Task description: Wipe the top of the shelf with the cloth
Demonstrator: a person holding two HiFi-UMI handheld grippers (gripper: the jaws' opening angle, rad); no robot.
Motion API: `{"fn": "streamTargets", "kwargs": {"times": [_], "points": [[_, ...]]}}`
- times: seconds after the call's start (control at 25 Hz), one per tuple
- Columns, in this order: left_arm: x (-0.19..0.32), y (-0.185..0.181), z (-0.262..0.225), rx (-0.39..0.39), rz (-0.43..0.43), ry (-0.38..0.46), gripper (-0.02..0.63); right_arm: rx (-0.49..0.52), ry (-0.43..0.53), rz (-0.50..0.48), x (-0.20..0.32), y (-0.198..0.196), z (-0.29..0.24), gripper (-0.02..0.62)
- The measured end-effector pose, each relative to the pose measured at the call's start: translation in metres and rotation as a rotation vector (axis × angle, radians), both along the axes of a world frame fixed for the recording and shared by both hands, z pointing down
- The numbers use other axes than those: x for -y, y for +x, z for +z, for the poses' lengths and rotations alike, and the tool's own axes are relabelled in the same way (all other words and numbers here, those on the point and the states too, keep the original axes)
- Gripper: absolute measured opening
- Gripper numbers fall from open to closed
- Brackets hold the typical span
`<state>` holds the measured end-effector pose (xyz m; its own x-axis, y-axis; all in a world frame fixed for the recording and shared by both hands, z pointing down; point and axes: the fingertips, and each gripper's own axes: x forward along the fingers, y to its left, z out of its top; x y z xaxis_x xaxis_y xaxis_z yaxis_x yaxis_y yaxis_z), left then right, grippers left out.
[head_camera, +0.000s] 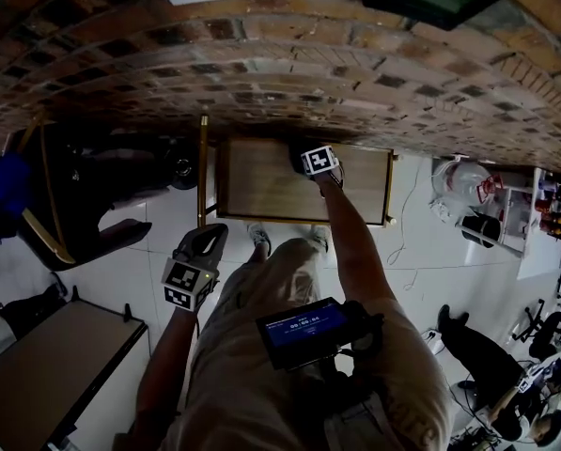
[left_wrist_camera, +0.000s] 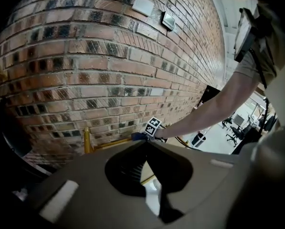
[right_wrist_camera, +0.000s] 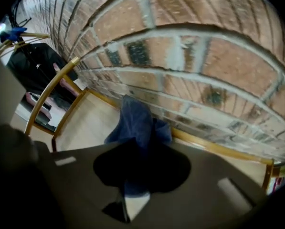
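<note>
Cloth (right_wrist_camera: 137,123) between the right gripper's (right_wrist_camera: 138,149) jaws, on shelf (right_wrist_camera: 85,123) top.

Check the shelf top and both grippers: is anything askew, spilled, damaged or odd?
Nothing stands out. The right gripper holds the blue cloth over the wooden shelf top by the brick wall; the left gripper, shut and empty, is clear of the shelf.

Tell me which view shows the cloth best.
Right gripper view: the blue cloth fills the centre, pinched by the right gripper over the wooden shelf top. Left gripper view catches only a small blue scrap; head view hides it behind that gripper.
</note>
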<state>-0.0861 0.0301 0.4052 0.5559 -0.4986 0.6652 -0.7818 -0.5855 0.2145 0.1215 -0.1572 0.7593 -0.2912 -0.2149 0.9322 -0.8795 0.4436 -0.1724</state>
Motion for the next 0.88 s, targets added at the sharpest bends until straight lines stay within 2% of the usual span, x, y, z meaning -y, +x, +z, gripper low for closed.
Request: {"fn": "streamTargets", "kwargs": {"times": [0.08,0.2,0.32,0.48,0.64,0.76,0.88], "points": [[0.002,0.008,0.0,0.006,0.005,0.0,0.003,0.068,0.009,0.01,0.001,0.007,0.0,0.074],[0.004,0.02,0.001,0.009,0.008,0.0,0.003,0.082,0.018,0.03,0.002,0.037,0.004,0.074],[0.003,0.032,0.003,0.012,0.007,-0.01,0.002,0.007,0.006,0.069,-0.002,0.087,0.015,0.074],[0.003,0.048,0.006,0.016,0.014,-0.017,0.002,-0.035,-0.029,0.142,-0.01,0.137,0.011,0.074],[0.005,0.067,0.005,0.015,0.028,-0.013,0.003,-0.065,-0.007,0.184,-0.008,0.176,0.01,0.074],[0.009,0.075,0.005,0.018,0.028,-0.011,0.003,-0.137,-0.001,0.216,-0.008,0.209,0.004,0.074],[0.011,0.083,0.003,0.02,0.037,-0.01,0.003,-0.145,0.002,0.231,-0.006,0.23,0.007,0.074]]}}
